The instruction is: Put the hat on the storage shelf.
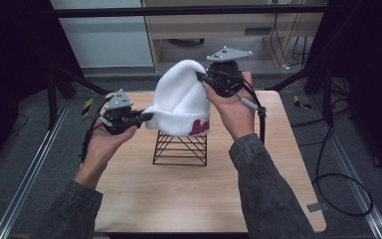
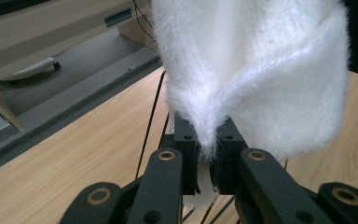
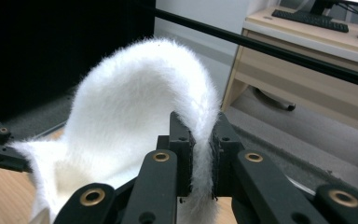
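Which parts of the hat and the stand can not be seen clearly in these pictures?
- Top of the wire stand: high view, covered by the hat.
- Pink lettering on the cuff: high view, cut off by the person's right hand; unreadable.
- Cuff edge held by the left gripper: left gripper view, pinched between its jaws.
- Fold held by the right gripper: right gripper view, pinched between its jaws.

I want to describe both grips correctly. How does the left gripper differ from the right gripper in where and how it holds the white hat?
The left gripper pinches the white fuzzy hat at its folded brim, low; the right gripper pinches it near the crown, higher. The left points sideways along the table; the right reaches in from above. Both are shut on the hat.
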